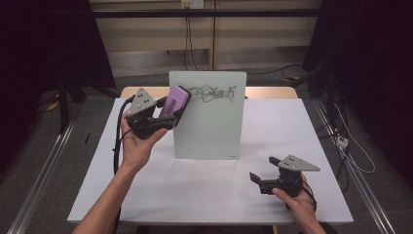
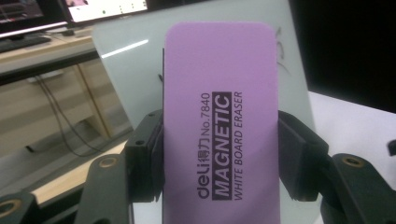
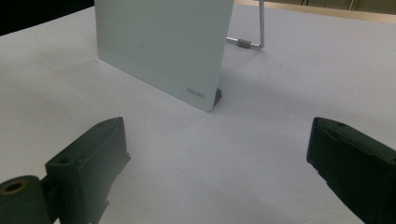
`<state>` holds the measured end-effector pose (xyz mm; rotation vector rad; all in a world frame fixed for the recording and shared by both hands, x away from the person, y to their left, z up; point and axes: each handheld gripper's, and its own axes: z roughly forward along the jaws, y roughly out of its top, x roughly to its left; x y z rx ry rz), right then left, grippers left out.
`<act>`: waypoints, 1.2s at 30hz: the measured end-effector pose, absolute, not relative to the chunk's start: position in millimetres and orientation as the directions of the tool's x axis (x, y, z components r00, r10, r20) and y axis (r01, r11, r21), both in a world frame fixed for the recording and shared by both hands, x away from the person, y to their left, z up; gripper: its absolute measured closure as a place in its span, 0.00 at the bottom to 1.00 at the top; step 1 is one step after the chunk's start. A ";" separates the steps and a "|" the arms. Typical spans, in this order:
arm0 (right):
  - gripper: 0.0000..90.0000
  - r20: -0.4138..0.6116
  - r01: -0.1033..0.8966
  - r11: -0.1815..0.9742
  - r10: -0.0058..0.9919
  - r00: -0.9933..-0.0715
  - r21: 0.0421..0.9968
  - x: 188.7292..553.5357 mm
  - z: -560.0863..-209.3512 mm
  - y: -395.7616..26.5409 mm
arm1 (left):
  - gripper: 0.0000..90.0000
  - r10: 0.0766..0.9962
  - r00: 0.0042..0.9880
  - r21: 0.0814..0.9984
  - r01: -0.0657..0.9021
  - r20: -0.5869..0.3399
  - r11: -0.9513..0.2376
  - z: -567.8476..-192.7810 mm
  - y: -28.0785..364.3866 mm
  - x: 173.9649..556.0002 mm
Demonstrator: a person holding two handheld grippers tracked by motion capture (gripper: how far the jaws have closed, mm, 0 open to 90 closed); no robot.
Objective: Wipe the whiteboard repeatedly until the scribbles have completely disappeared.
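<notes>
Left gripper (image 1: 165, 113) is clamped on the purple rectangular magnetic whiteboard eraser (image 1: 174, 101), pads squeezing its two long edges; in the left gripper view the eraser (image 2: 222, 121) stands up between the jaws with the printed face toward the camera. It's held up off the surface at the top-left corner of the upright white glass board (image 1: 209, 126), just left of the black marker scribble (image 1: 213, 93) along the board's top edge. Can't tell if the eraser face touches the board yet.

Risks as I see them:
- Board stands on a thin wire stand (image 3: 247, 37) behind it and a small foot (image 3: 218, 95). Pressing hard near the top edge could tip it back or skid it across the white surface (image 1: 204, 195). Nothing braces it.
- Right gripper (image 1: 265, 173) sits spread wide with nothing in it, resting low on the surface right of the board, well apart from it, so it's no help if the board moves.
- Grip is only on the lower part of the eraser; sideways wiping load could twist it in the pads or pop it out.
- Eraser is tilted against the board, so an edge may drag and smear rather than clean.

Around: black cable (image 1: 117, 141) trails from the left gripper down along the forearm, could snag on the surface edge. Nothing stands between eraser and scribble.
</notes>
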<state>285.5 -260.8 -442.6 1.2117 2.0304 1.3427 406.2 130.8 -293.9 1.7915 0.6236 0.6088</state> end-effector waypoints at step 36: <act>0.06 0.129 0.439 0.146 0.833 -0.538 0.886 286.0 -443.4 -261.2 | 0.46 0.708 0.667 0.921 0.081 0.234 -0.381 -276.9 105.5 440.3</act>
